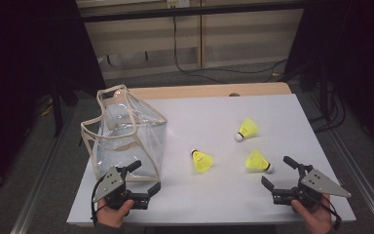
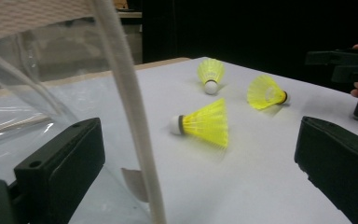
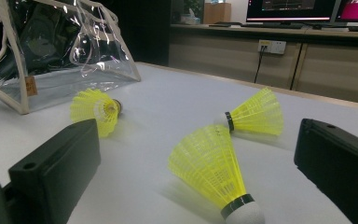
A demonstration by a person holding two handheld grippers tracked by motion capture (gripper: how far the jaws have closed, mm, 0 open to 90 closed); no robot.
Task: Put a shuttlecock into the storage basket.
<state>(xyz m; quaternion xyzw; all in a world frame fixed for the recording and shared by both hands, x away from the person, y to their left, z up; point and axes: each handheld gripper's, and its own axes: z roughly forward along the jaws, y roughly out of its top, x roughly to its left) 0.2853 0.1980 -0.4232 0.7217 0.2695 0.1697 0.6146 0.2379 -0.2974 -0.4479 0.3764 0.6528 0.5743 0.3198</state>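
The white surface [image 1: 233,195] carries all items, with dark floor and cabinets beyond. A clear bag [image 1: 126,134] stands upright at 9 o'clock, mouth up, presumably to receive the shuttlecocks. Left gripper [image 1: 143,183] sits at 7 o'clock, fingers wide apart astride the bag's near corner seam, holding nothing. Right gripper [image 1: 278,174] sits at 5 o'clock, fingers wide apart and empty, aimed at the nearest shuttlecock [image 1: 258,162]. A second shuttlecock [image 1: 201,161] lies at centre; a third shuttlecock [image 1: 247,129] at 2 o'clock.
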